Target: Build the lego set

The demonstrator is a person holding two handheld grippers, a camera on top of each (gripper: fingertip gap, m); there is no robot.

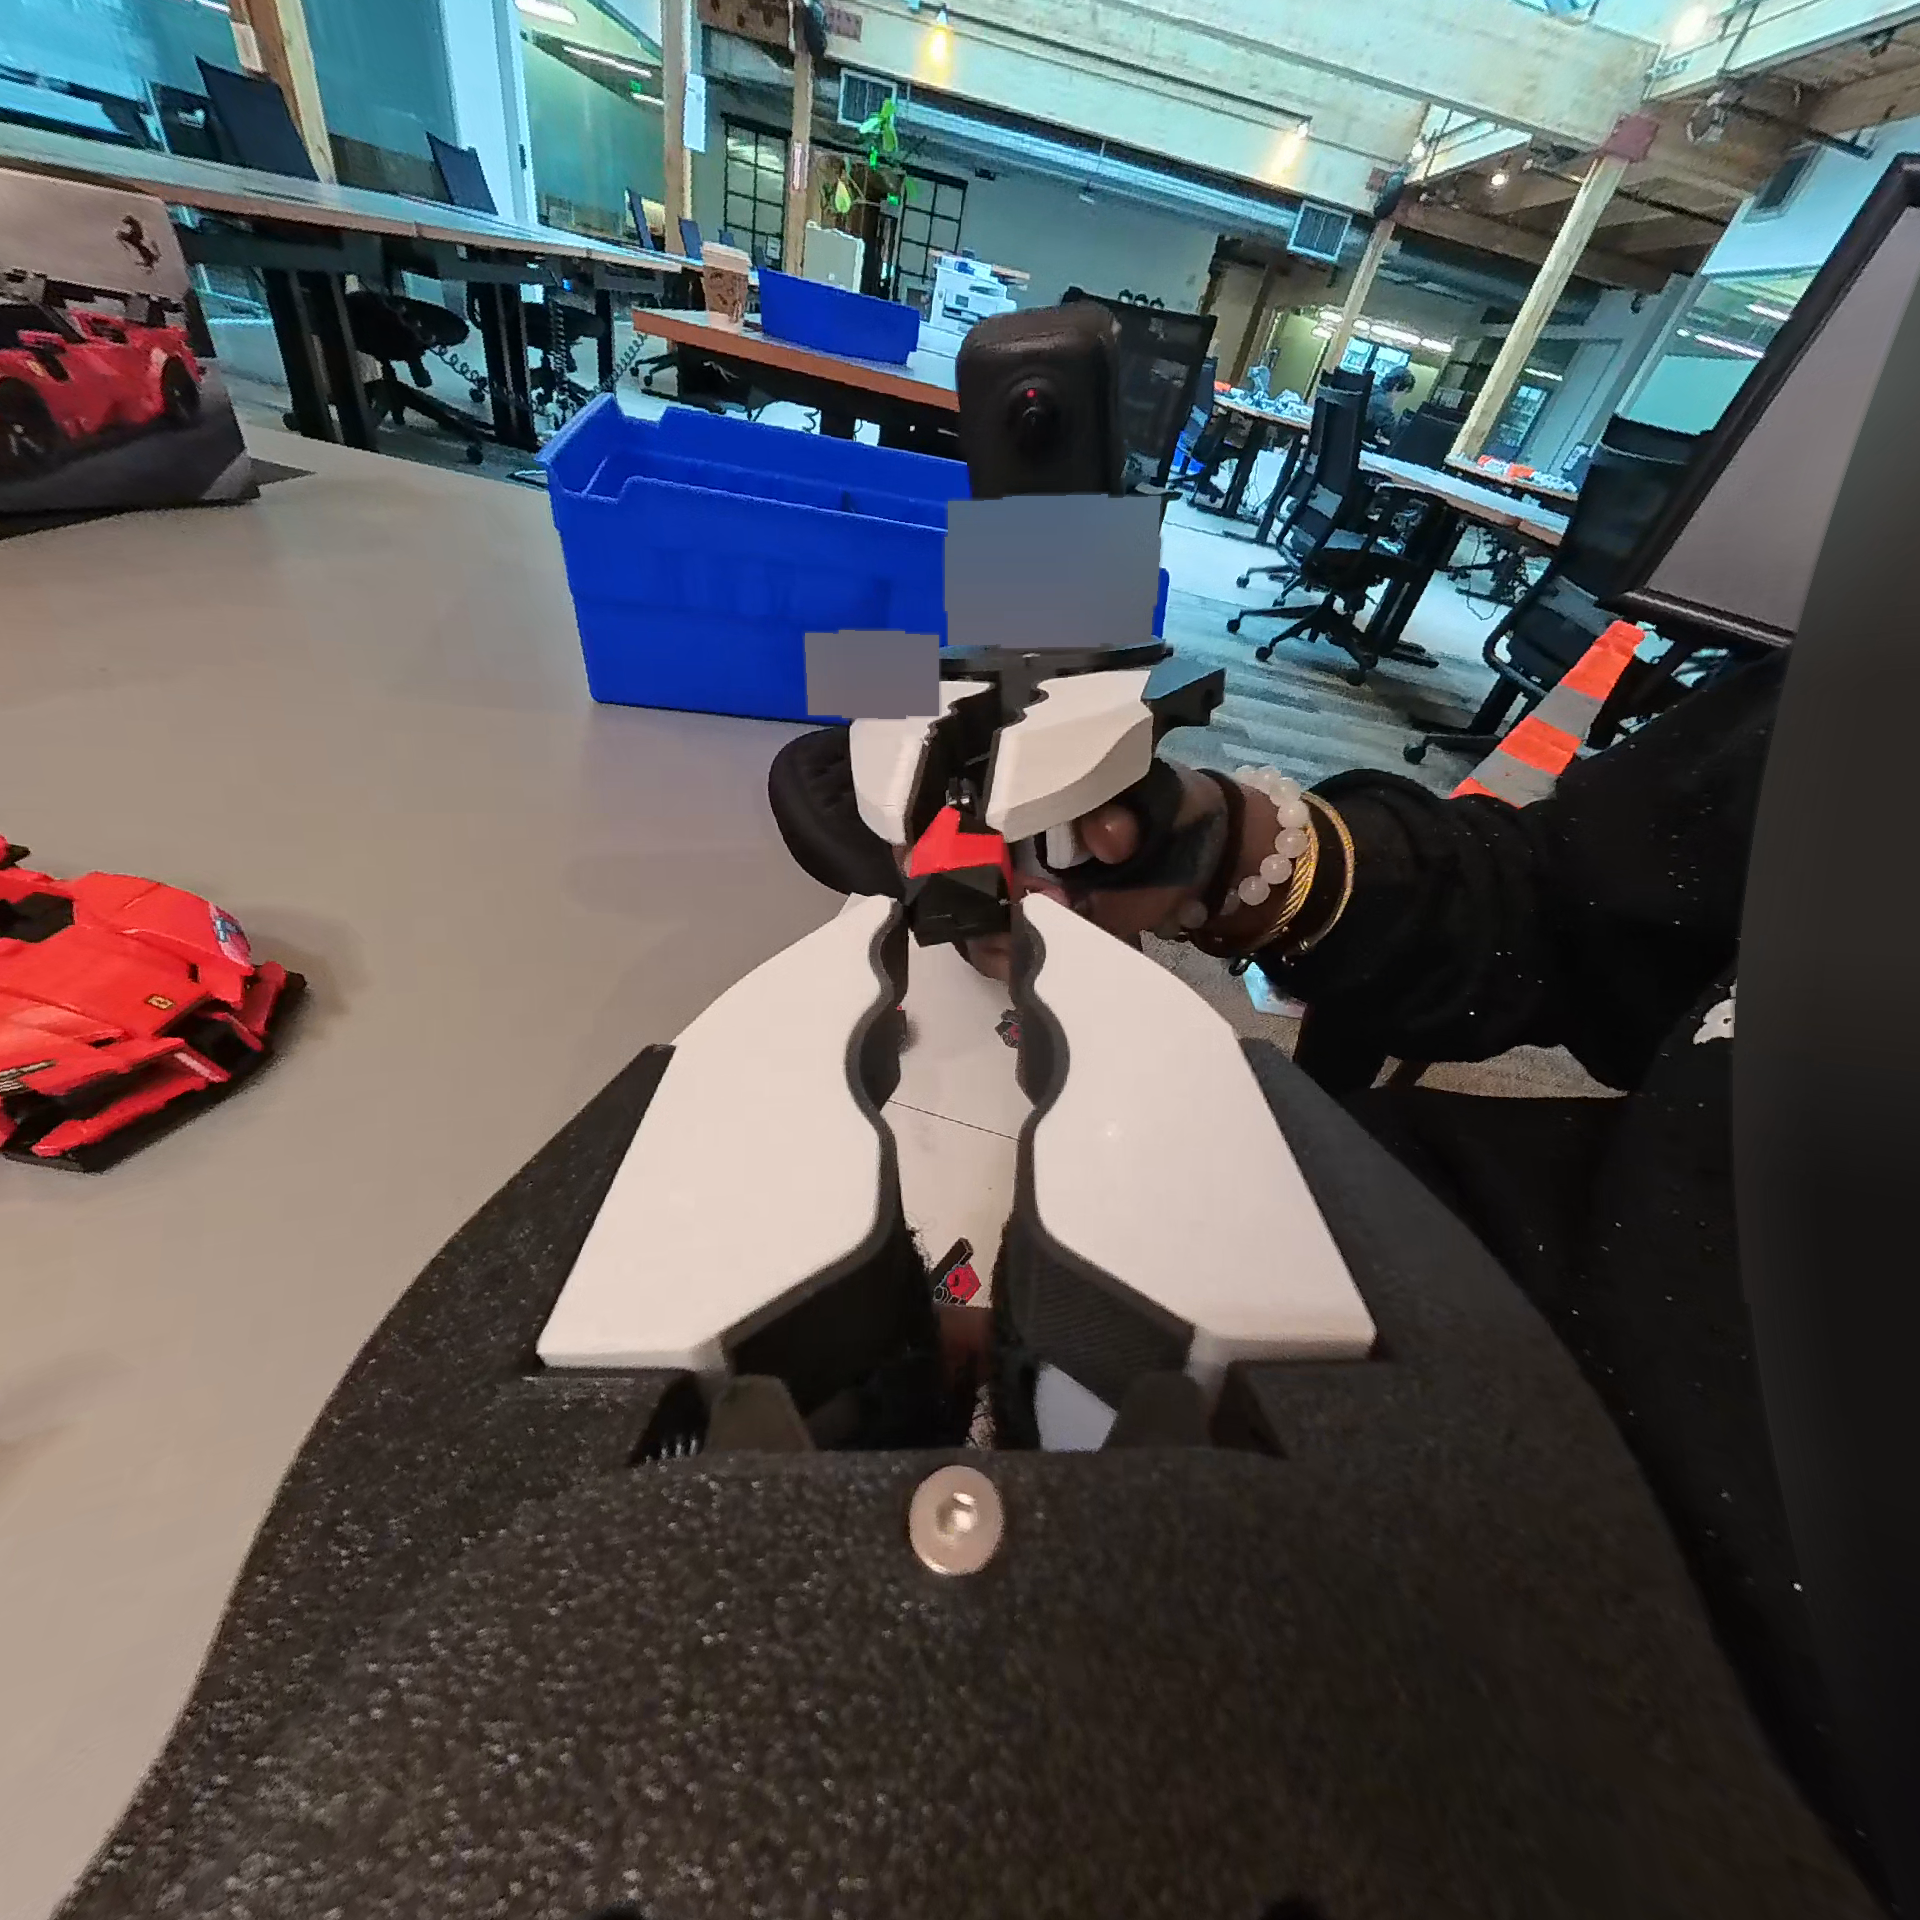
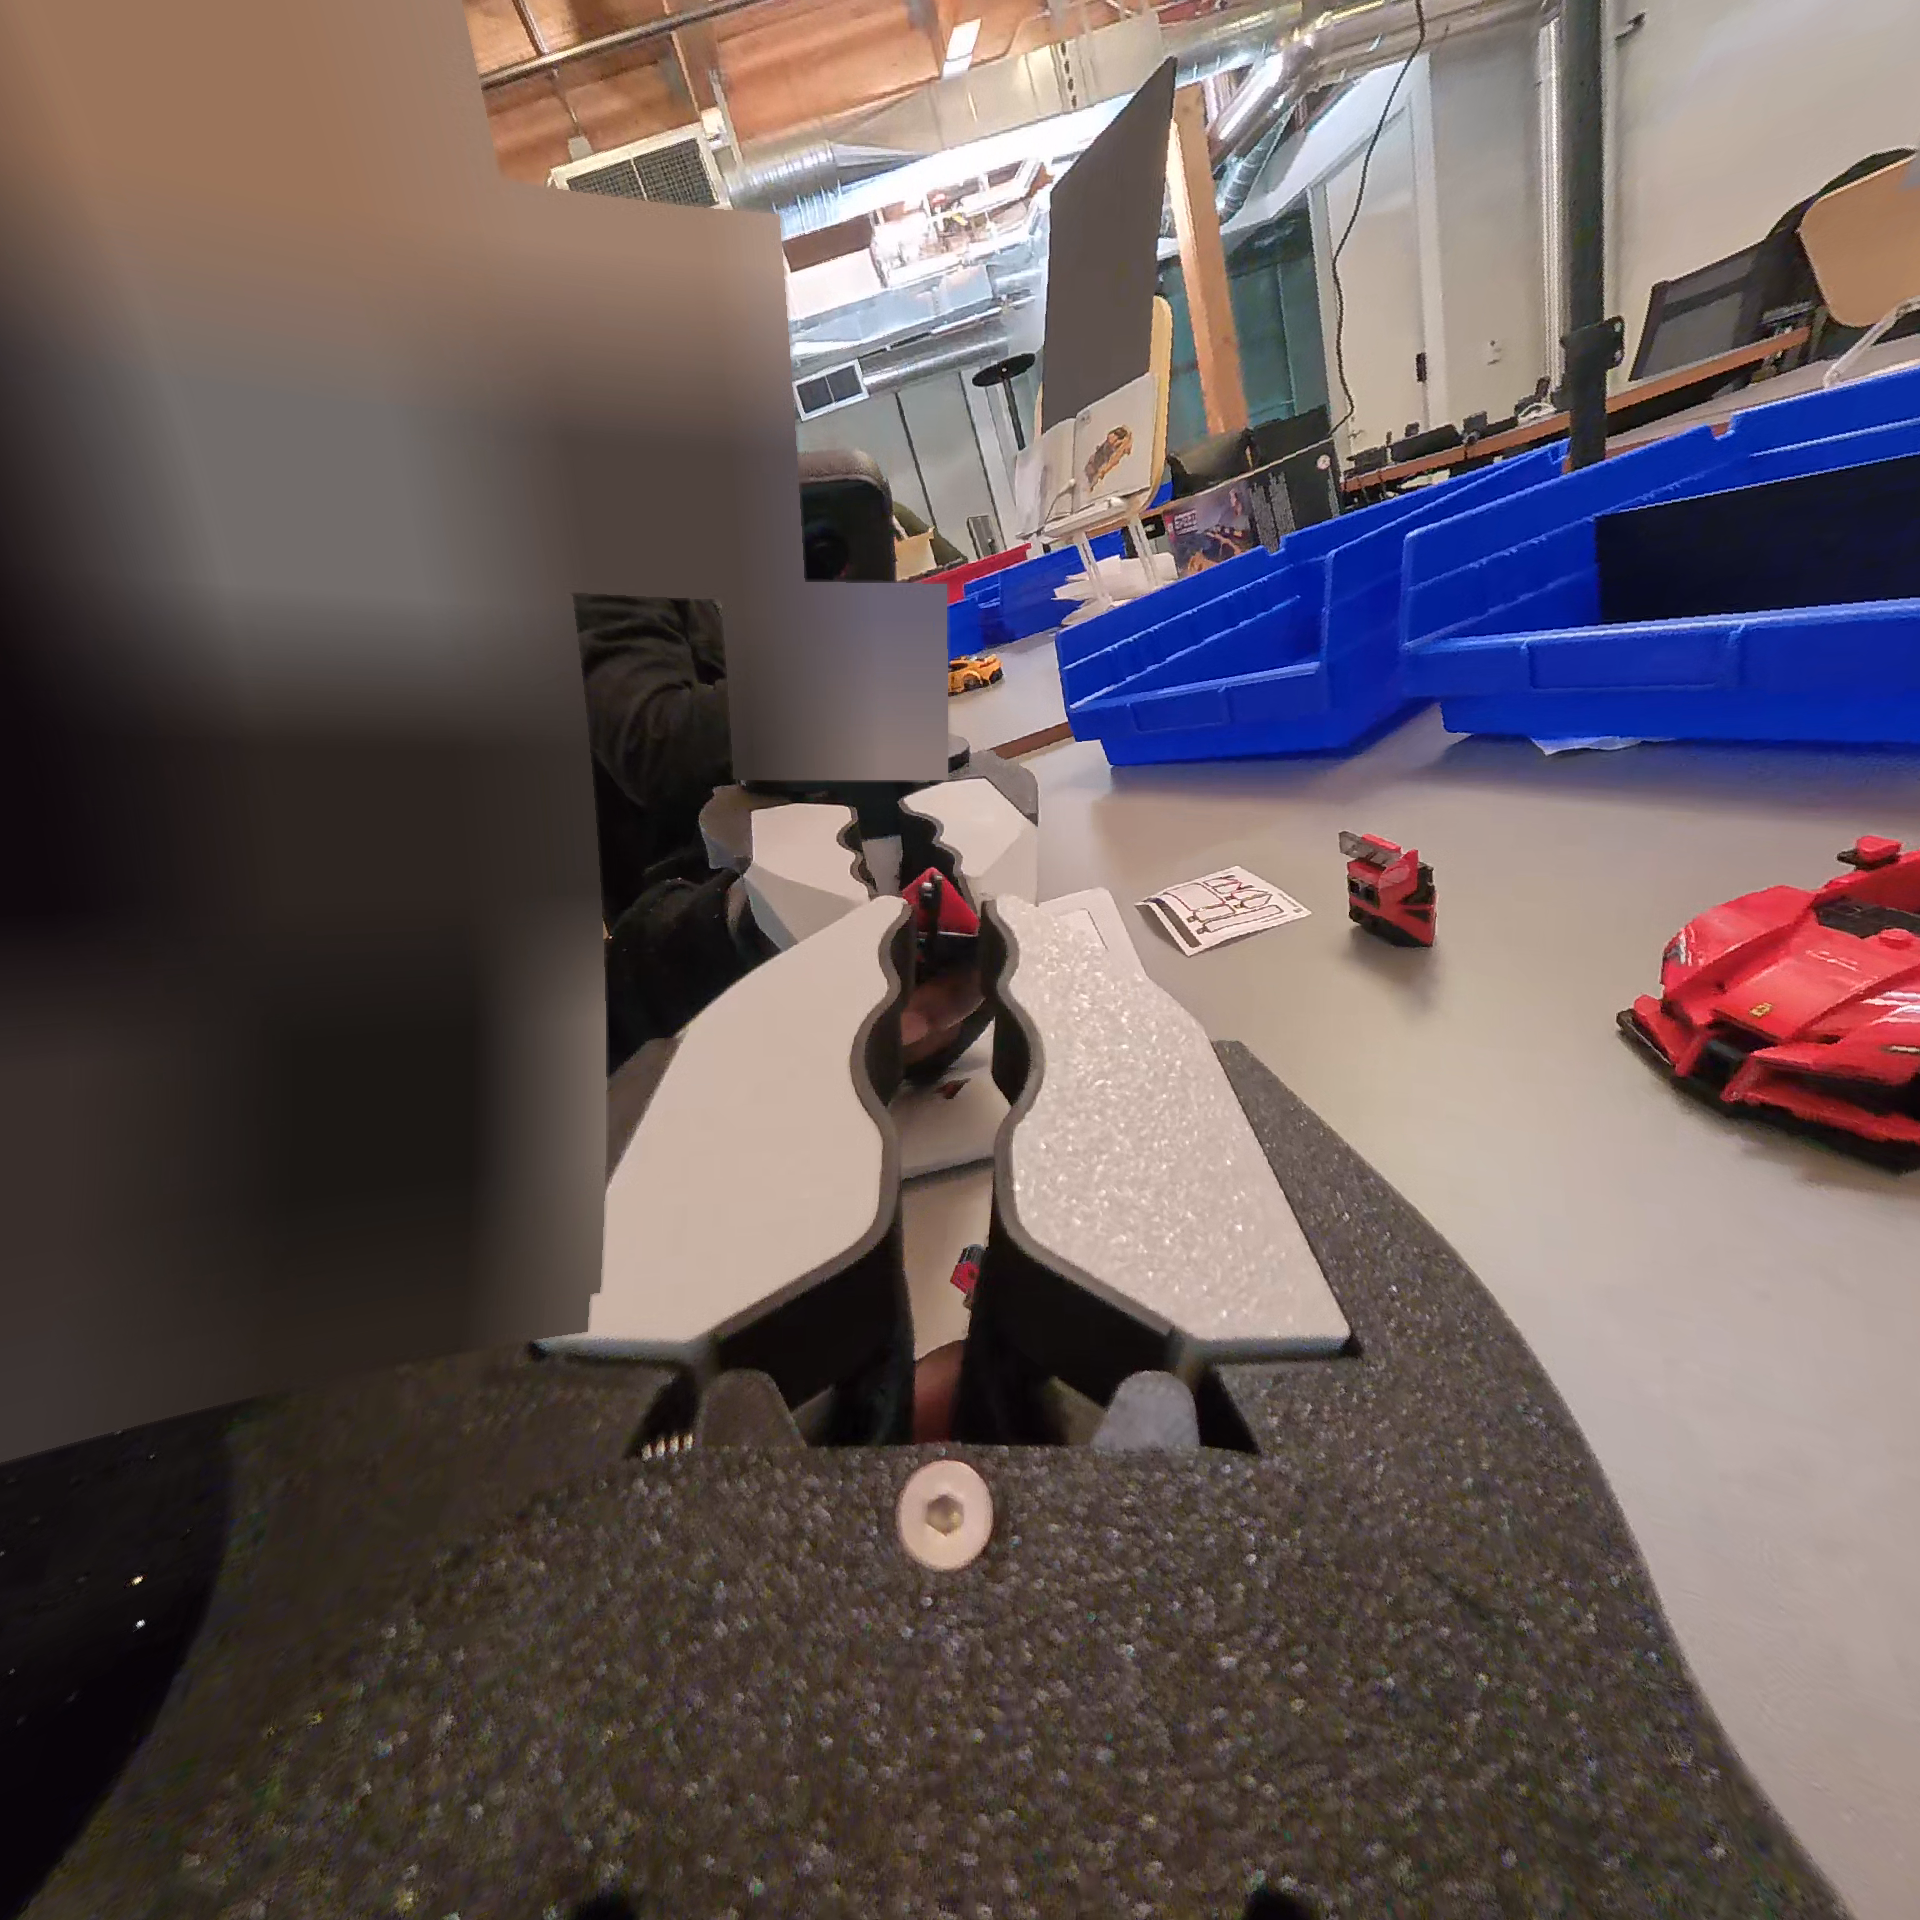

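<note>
A small red-and-black lego piece (image 1: 954, 878) is held in the air between my two grippers, which face each other tip to tip. My left gripper (image 1: 958, 914) is shut on its black lower part. My right gripper (image 1: 956, 821) is shut on its red part from the opposite side. In the right wrist view the same piece (image 2: 940, 906) sits between my right gripper's tips (image 2: 945, 916), with the left gripper (image 2: 899, 847) just behind it. A built red lego car (image 1: 114, 1008) (image 2: 1787, 997) stands on the grey table (image 1: 364, 779).
A white instruction booklet (image 1: 951, 1101) lies under the grippers. A small red-and-black sub-assembly (image 2: 1392, 894) and a sticker sheet (image 2: 1221, 906) lie on the table. Blue bins (image 1: 748, 582) (image 2: 1351, 644) stand behind. The lego box (image 1: 94, 353) stands far left. A yellow lego car (image 2: 974, 670) sits far back. Only a small space, under 4 cm, lies between the two pairs of fingers. The built red lego car (image 1: 114, 1008) is about equally far from each gripper, around 20 centimetres. Seen from the right wrist view (image 2: 1763, 993) as well.
</note>
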